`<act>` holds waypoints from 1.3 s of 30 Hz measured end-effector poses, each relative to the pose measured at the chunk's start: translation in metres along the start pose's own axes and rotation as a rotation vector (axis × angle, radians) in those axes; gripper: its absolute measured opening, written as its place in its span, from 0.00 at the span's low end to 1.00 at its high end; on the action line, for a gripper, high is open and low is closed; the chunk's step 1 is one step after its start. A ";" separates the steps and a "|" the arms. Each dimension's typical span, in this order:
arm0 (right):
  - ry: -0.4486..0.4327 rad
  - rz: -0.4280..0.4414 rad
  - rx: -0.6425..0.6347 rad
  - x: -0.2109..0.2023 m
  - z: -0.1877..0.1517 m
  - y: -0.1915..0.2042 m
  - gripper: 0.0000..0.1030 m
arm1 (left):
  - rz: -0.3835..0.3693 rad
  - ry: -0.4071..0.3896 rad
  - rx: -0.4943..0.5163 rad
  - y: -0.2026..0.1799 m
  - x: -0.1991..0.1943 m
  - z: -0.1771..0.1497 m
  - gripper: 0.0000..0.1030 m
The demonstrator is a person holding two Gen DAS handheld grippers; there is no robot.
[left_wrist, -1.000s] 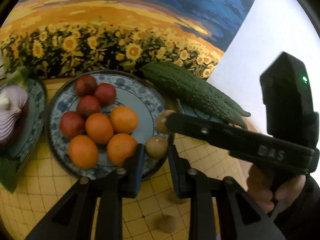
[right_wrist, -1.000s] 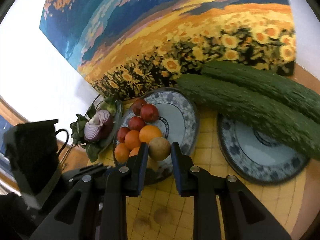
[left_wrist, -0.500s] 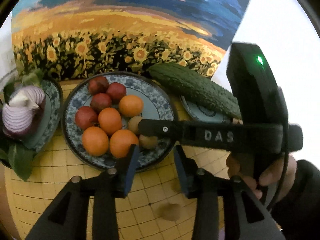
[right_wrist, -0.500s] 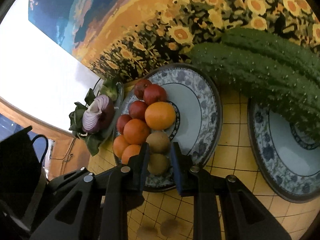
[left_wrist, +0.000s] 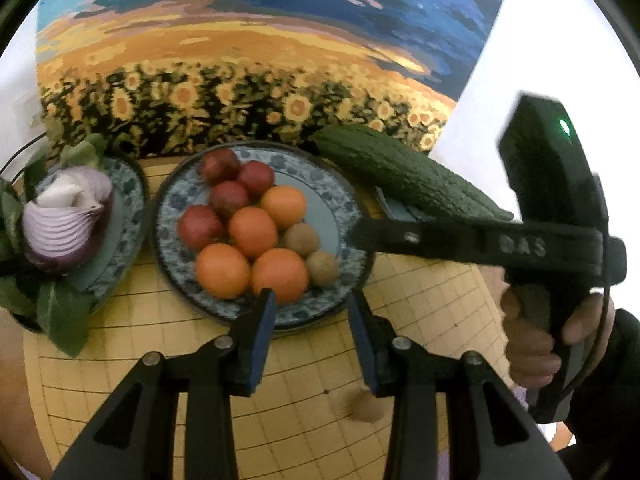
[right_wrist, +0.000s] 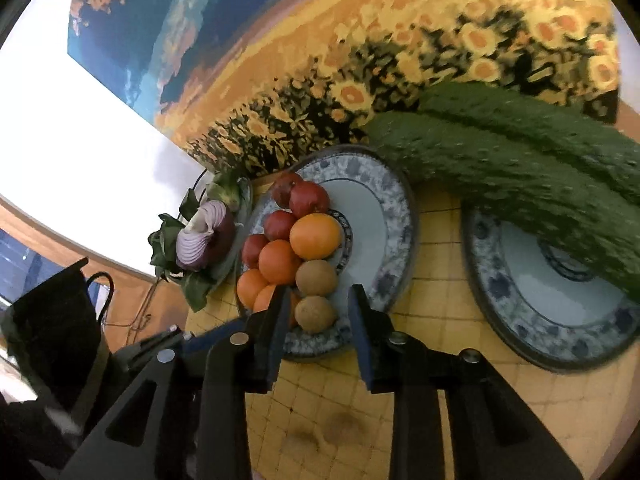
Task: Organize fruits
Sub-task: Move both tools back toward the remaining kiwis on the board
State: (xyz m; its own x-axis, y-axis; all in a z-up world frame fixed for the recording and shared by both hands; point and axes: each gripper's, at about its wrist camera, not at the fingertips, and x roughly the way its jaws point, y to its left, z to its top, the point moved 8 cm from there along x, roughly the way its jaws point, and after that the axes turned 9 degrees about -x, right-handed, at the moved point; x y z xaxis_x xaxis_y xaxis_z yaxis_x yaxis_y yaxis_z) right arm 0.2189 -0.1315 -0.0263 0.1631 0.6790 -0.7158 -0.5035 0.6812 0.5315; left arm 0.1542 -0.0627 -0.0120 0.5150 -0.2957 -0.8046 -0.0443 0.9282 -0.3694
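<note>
From left: a halved purple onion (left_wrist: 68, 220) lay on its leafy dish; your left gripper (left_wrist: 310, 338) stood spread, empty; the blue-patterned ceramic plate (right_wrist: 390, 216) carried red, orange and two brown round kiwis (right_wrist: 315, 312); your right gripper (right_wrist: 318, 322) was opening, pads clear of the nearer kiwi.

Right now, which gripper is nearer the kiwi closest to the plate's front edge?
Right. The right gripper has that kiwi between its opening fingers, untouched; the left gripper hangs back over the plate rim.

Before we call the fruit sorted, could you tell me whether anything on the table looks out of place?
Yes: two cucumbers lie half on the right plate's rim, overhanging toward the painting. The fruit plate looks tidy.
</note>
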 end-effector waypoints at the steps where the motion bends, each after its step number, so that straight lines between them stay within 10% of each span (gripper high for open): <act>1: 0.002 -0.011 -0.004 -0.003 -0.001 -0.001 0.30 | -0.006 -0.005 -0.011 0.003 -0.003 0.000 0.38; 15: -0.016 -0.063 -0.006 -0.044 -0.035 0.013 0.30 | -0.064 -0.014 0.063 -0.004 -0.043 -0.007 0.38; 33: 0.014 -0.090 0.092 -0.059 -0.096 0.008 0.30 | -0.105 0.176 0.183 -0.011 -0.031 -0.064 0.38; 39: 0.105 -0.254 0.015 -0.052 -0.113 -0.004 0.30 | -0.097 0.227 0.183 -0.010 -0.023 -0.096 0.38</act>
State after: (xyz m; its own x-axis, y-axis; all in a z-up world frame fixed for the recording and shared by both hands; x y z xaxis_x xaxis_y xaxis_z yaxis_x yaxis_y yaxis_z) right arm 0.1168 -0.2004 -0.0429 0.1932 0.4543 -0.8696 -0.4447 0.8306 0.3351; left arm 0.0611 -0.0870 -0.0342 0.3044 -0.4085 -0.8605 0.1611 0.9125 -0.3761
